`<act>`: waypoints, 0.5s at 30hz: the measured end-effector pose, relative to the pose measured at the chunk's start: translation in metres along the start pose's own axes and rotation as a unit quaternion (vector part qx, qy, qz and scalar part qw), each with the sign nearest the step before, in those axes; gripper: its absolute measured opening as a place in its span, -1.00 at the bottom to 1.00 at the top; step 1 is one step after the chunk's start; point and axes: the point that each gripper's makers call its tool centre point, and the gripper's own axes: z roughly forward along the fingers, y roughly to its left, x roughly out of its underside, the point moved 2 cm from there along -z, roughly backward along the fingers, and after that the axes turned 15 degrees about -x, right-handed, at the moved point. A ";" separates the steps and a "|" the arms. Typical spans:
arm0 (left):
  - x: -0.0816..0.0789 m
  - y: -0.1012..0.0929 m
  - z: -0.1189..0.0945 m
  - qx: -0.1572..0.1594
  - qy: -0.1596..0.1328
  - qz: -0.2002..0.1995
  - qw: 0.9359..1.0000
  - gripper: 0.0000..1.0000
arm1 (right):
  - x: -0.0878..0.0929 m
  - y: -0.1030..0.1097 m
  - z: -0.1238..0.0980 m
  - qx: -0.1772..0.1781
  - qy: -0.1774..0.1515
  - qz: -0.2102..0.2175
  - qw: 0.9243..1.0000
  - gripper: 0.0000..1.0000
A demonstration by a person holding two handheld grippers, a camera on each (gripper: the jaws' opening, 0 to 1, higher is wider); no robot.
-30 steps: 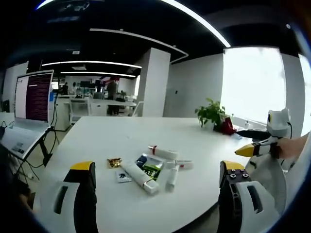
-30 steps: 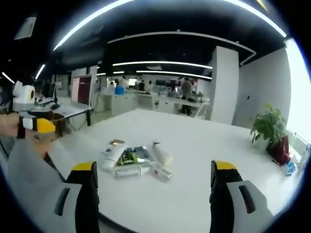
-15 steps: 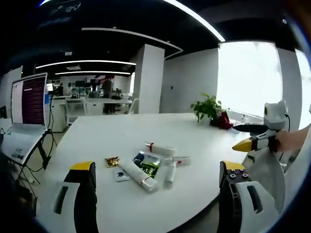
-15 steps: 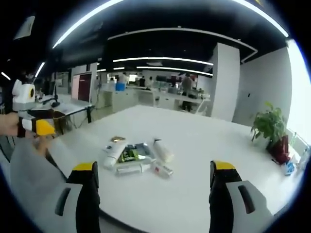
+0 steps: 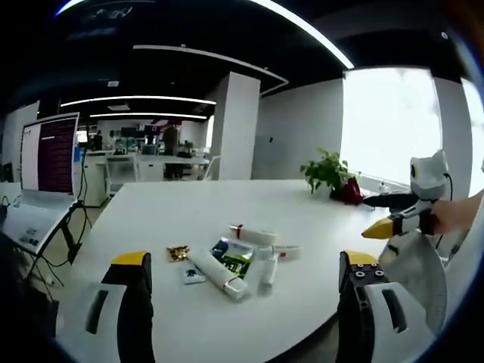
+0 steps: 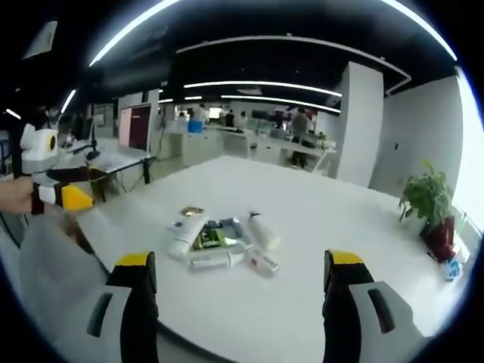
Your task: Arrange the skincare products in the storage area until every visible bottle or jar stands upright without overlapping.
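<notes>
Left gripper [image 5: 243,265]: jaws spread wide, nothing between them, yellow-tipped fingers [image 5: 130,261] rising from the bottom of the left gripper view. Right gripper [image 6: 240,261]: likewise wide open and empty, fingers [image 6: 344,259] apart at the bottom of the right gripper view.

On a white table [image 5: 189,204], a loose cluster of skincare products, all lying flat, none upright. In the left gripper view: a long white tube [image 5: 218,274] in front, a white bottle [image 5: 253,236] with a red band behind it, a green-and-dark sachet [image 5: 231,254] between the two, a slim tube [image 5: 270,271] and a small tube [image 5: 286,254] to the right, touching or overlapping at the ends. A gold packet [image 5: 178,252] and a small flat sachet [image 5: 191,275] just left of the long tube. Cluster well ahead of the fingertips, roughly centred between them, touched by neither.

In the right gripper view, same cluster from another side: tube [image 6: 184,236], sachet [image 6: 215,235], bottle [image 6: 263,231], slim tube [image 6: 215,260], small tube [image 6: 262,263], gold packet [image 6: 191,211]. Again well beyond the open fingers, slightly left of centre.

Potted plant [image 5: 327,174] at the far table edge. Laptop [image 5: 41,170] on a stand to the left. Other gripper at each view's side, held by a hand [image 5: 461,215]; too small to judge its opening there.
</notes>
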 end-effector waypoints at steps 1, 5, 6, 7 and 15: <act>0.000 0.000 0.000 0.000 0.000 0.002 1.000 0.91 | -0.001 0.001 0.001 -0.001 0.001 -0.001 1.000 0.82; 0.001 -0.001 -0.001 0.001 0.002 0.007 1.000 0.91 | -0.006 0.006 0.007 -0.012 0.002 -0.008 1.000 0.81; 0.001 -0.001 0.000 0.000 0.002 0.007 1.000 0.90 | -0.007 0.007 0.009 -0.014 0.003 -0.009 1.000 0.81; 0.002 0.000 0.000 0.000 0.003 0.006 1.000 0.90 | -0.009 0.008 0.011 -0.018 0.003 -0.010 1.000 0.81; 0.003 0.002 0.001 -0.001 0.006 0.001 1.000 0.88 | -0.025 0.013 0.021 -0.035 0.006 -0.029 0.999 0.79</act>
